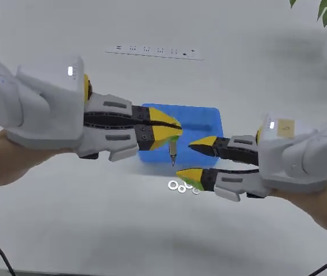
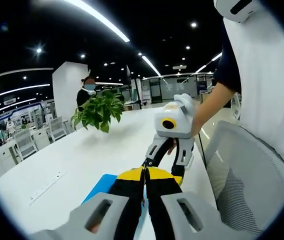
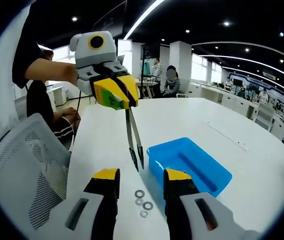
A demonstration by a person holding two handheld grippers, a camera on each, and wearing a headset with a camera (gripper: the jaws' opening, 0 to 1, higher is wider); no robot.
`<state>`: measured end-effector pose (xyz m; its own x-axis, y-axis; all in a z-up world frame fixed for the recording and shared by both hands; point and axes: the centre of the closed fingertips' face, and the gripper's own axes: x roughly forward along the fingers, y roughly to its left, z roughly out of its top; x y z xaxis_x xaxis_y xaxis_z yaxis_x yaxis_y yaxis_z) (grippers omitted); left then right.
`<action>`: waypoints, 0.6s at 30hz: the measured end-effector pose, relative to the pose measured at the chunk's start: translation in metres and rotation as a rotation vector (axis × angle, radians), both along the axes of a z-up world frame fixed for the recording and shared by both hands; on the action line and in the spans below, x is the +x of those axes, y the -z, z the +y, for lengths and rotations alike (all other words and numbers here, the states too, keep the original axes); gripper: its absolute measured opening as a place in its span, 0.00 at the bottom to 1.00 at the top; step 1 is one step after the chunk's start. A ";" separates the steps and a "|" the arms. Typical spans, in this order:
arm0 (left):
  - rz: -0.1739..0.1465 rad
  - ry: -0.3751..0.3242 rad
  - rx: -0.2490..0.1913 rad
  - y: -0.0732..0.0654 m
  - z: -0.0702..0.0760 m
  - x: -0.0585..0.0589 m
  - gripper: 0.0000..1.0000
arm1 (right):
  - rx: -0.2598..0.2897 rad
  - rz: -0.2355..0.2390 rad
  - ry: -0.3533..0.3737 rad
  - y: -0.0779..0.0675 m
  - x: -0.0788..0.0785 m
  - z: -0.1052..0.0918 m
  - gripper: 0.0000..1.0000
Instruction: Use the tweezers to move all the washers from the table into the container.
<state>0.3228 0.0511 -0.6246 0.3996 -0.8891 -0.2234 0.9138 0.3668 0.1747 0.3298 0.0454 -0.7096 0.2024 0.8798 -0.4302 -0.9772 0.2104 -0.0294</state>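
Your left gripper (image 3: 122, 98) clamps one pair of tweezers (image 3: 134, 140); your right gripper (image 3: 141, 176) gapes wide. Four washers (image 3: 147, 205) lie on the white table (image 3: 182, 120), just beside a corner of the one blue container (image 3: 182, 143), in a strip-lit open office.

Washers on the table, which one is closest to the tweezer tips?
The small silver metal washer topmost in the right gripper view, below the tips of the thin grey tweezers; the other three lie lower.
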 end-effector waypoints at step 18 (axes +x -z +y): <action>0.085 0.004 0.003 0.041 -0.013 -0.006 0.05 | -0.053 0.113 0.029 0.041 -0.035 -0.037 0.62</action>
